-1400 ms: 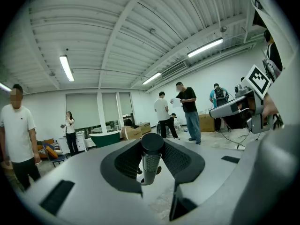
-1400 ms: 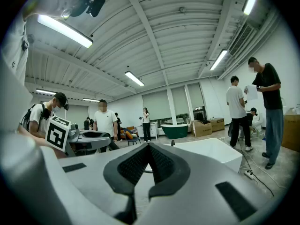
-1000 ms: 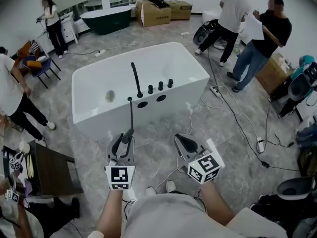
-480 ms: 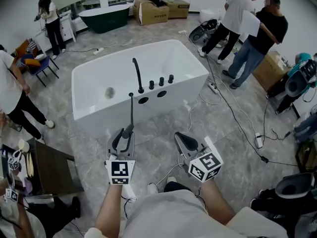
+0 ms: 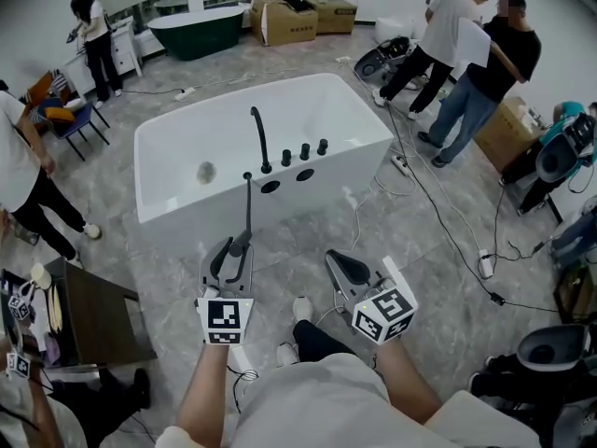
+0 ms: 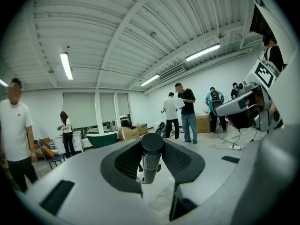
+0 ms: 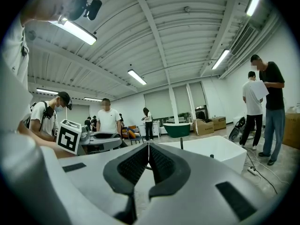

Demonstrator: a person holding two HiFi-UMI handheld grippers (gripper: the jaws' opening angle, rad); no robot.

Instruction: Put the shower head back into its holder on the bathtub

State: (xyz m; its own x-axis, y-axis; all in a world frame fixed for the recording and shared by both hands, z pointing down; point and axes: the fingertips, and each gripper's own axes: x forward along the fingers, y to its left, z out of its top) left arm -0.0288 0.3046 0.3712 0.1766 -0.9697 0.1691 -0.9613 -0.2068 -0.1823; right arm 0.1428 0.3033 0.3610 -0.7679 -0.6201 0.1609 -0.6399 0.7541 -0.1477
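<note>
A slim black shower head (image 5: 247, 208) stands almost upright in my left gripper (image 5: 230, 248), which is shut on its handle; its tip reaches up to the near wall of the white bathtub (image 5: 187, 131). In the left gripper view the round handle (image 6: 151, 156) is pinched between both pads. On the tub's near rim are two dark holder holes (image 5: 270, 187), a curved black spout (image 5: 259, 138) and three knobs (image 5: 304, 150). My right gripper (image 5: 338, 259) hovers over the floor to the right, shut and empty; its pads (image 7: 159, 165) meet.
Cables (image 5: 448, 222) trail across the grey floor right of the tub. People stand at the back right (image 5: 485, 54) and along the left (image 5: 19, 166). A dark table (image 5: 93, 320) is at my near left. A green tub (image 5: 191, 21) and boxes (image 5: 289, 17) stand far back.
A foot has stepped forward on the floor between the grippers, and both grippers have shifted slightly with the walk. The left grip on the shower head is unchanged.
</note>
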